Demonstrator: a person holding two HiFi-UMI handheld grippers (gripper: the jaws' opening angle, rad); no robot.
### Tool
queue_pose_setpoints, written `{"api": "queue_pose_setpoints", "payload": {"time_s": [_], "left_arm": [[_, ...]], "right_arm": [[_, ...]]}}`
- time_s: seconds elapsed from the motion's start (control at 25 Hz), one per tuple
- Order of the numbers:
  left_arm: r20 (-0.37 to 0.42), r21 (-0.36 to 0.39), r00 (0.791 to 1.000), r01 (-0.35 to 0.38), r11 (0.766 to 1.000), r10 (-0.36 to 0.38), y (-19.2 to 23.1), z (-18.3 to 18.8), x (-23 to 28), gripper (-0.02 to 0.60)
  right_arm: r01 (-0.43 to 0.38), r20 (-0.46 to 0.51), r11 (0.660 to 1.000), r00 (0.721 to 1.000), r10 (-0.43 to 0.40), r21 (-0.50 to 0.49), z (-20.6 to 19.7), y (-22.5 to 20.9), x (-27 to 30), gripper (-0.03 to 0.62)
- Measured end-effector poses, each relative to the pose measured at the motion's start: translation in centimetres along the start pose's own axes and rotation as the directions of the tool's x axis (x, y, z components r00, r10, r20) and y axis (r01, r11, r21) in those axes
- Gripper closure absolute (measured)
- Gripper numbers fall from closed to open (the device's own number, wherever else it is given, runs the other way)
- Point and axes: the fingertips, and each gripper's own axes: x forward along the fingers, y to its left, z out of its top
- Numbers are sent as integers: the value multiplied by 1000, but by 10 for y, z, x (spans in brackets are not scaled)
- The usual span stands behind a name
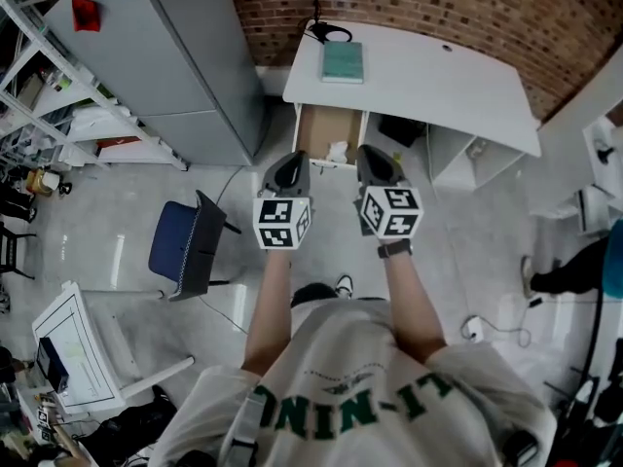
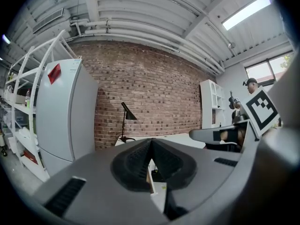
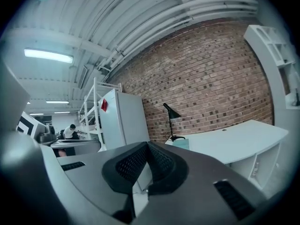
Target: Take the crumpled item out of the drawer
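Holding the left tongs (image 1: pixel 289 166) about level, tips pressed together, pinching nothing. Holding the right tongs (image 1: pixel 376 161) just beside them, likewise pressed together and empty. Pointing both pairs at the white desk (image 1: pixel 428 76) ahead, with neither pair touching it.

Finding the crumpled item (image 1: pixel 338 151), a small white wad, lying in the open drawer (image 1: pixel 311 129) ahead of the tongs and lower than their tips. Seeing it, in the head view, beyond the tips and between the two pairs, a little nearer the right tongs. Seeing it resting toward the front of the drawer, on the right tongs' side, apart from both pairs.

Noting a teal book (image 1: pixel 343 61) on the desk top farther ahead, beyond the drawer and roughly in line with the gap between the pairs. Noting a black lamp (image 1: pixel 329 33) past the book, against the brick wall (image 1: pixel 467 8). Noting a tall grey cabinet (image 1: pixel 185 56) ahead and off to the left of the left tongs. Noting a blue chair (image 1: pixel 180 246) on the floor to the left of the left tongs and well apart from them, back toward the person.
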Motion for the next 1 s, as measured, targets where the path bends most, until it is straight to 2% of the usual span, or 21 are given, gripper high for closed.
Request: {"api": "queue_pose_setpoints", "payload": {"time_s": [0.08,0.16,0.24,0.52,0.64,0.72,1.0], "left_arm": [[-4,10,999,32,999,-32,-5,-8,17,583],[24,41,992,122,992,-123,-16,-13,31,583],[28,70,986,164,984,-167,-22,-24,46,583],[-27,30,988,155,988,-154,1,-57,106,583],[-38,0,985,170,985,-170,14,-67,134,583],[-48,-42,982,181,983,-183,27,-73,155,583],[-143,-71,966,208,976,-216,63,-130,232,583]], "right_arm": [[16,-22,1000,1000,-15,18,-10,-17,12,589],[18,-58,999,998,-16,33,-26,-27,20,589],[20,-98,999,995,-16,48,-44,-35,27,589],[54,-206,995,978,-36,82,-84,-68,76,589],[106,-300,992,951,-80,71,-108,-86,101,589],[111,-361,993,929,-85,51,-125,-90,121,589],[186,-458,977,881,-119,104,-175,-120,188,589]]}}
